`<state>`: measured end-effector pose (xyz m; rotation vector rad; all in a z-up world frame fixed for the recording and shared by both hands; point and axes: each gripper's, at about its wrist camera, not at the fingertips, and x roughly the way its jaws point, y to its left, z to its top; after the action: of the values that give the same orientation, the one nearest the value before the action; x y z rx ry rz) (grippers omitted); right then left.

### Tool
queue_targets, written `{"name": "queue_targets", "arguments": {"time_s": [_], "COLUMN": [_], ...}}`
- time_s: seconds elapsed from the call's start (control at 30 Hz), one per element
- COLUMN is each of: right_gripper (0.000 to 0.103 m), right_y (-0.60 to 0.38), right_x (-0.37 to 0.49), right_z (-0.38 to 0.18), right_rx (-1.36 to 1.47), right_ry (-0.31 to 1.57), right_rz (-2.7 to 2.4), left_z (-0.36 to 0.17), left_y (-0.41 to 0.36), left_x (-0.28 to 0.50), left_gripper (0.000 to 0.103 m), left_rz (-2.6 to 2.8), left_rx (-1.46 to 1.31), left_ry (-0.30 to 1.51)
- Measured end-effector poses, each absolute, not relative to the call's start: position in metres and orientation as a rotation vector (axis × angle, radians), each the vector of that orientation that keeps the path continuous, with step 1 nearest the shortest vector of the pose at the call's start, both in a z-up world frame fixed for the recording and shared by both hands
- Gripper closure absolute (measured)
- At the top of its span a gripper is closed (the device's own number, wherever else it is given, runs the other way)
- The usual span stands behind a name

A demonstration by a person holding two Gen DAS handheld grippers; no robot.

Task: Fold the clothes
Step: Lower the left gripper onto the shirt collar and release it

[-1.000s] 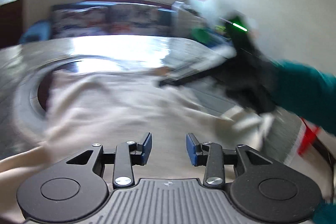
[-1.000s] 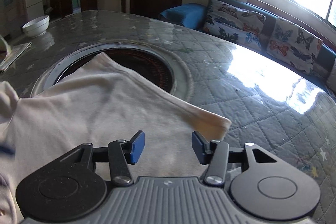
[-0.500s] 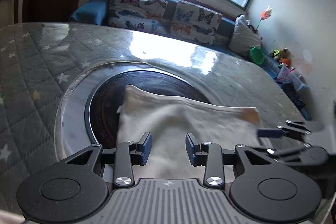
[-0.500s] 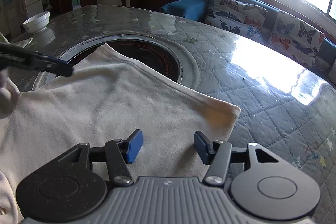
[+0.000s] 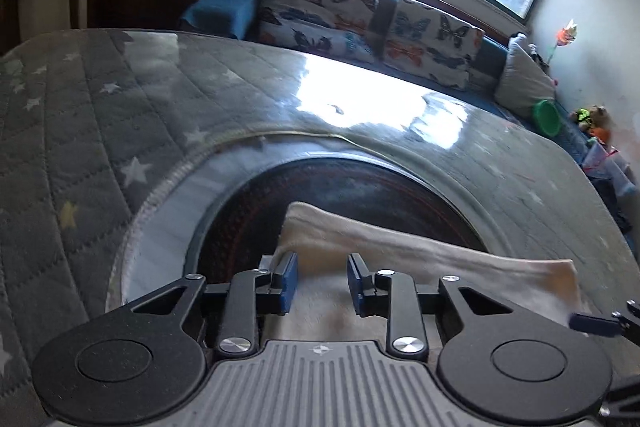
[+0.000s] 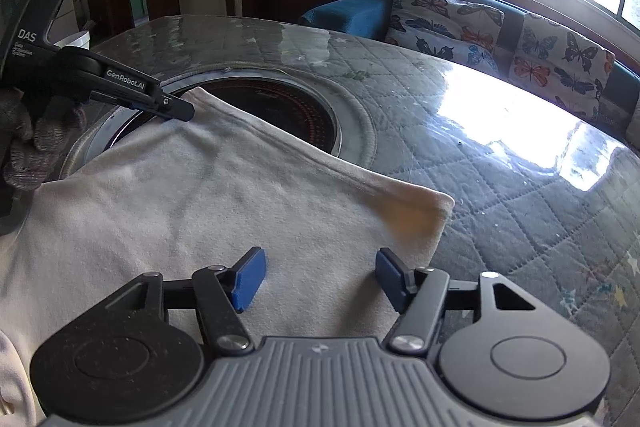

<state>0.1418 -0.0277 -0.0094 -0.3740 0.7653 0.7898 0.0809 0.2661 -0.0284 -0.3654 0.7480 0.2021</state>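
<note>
Left wrist view first: the left gripper (image 5: 319,281) sits low over the near-left corner of the cream garment (image 5: 420,255), blue pads parted with a gap between them. Its jaws have just been closing in, cloth lies under and between the pads, but they are not pressing on it. The garment's far hem runs across the dark round inset (image 5: 320,187) in the middle of the table (image 5: 100,115), which wears a grey quilted cover with pale stars under a glossy sheet. At the right edge, a blue-tipped finger of the right gripper (image 5: 596,323) pokes in beside the garment's far corner. Behind the table, butterfly-print cushions (image 5: 320,15) line a blue sofa.

Over to the right wrist view: the right gripper (image 6: 320,281) hangs above the garment (image 6: 200,211) near its right corner, where there's a yellowish stain. Its jaws stand wide and have just been opening; the pads grip nothing, only flat cloth beneath. Top left, the left gripper (image 6: 176,109) reaches in with its tip at the garment's far corner; from this side I can't tell whether it pinches. White lettering reads "GenRobot.AI" on its arm and "DAS" on the body; the smaller lines below are too small to read. A gloved hand (image 6: 28,147) holds it.
</note>
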Motion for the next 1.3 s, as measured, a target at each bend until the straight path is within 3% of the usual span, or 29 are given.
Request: {"name": "queue_targets", "arguments": {"time_s": [0.23,0.8,1.2,1.23,1.27,1.3], "right_gripper": [0.038,0.037,0.037,0.037,0.037,0.037], "right_y": [-0.028,-0.028,-0.036,-0.037,-0.037,-0.037], "right_x": [0.138,0.056,0.030,0.028,0.027,0.025], "right_z": [-0.009,0.013,0.022,0.023,0.023,0.023], "right_rx": [-0.380,-0.465,-0.459,-0.461,-0.461,-0.461], "right_ry": [0.747,0.630,0.611,0.610,0.611,0.613], "right_rz": [0.788,0.960,0.971,0.970,0.970,0.971], "left_z": [-0.011,0.010,-0.016,-0.017,-0.018,-0.018], "left_y": [0.264,0.295,0.321,0.320,0.319,0.319], "left_x": [0.054,-0.186,-0.204,-0.203,-0.202,-0.200], "left_gripper": [0.071,0.063,0.067,0.072,0.088,0.092], "left_rz": [0.220,0.619,0.654,0.644,0.631,0.618], "left_rx": [-0.371,-0.330,-0.446,-0.435,-0.425,-0.414], "left_ry": [0.710,0.628,0.660,0.660,0.663,0.666]}}
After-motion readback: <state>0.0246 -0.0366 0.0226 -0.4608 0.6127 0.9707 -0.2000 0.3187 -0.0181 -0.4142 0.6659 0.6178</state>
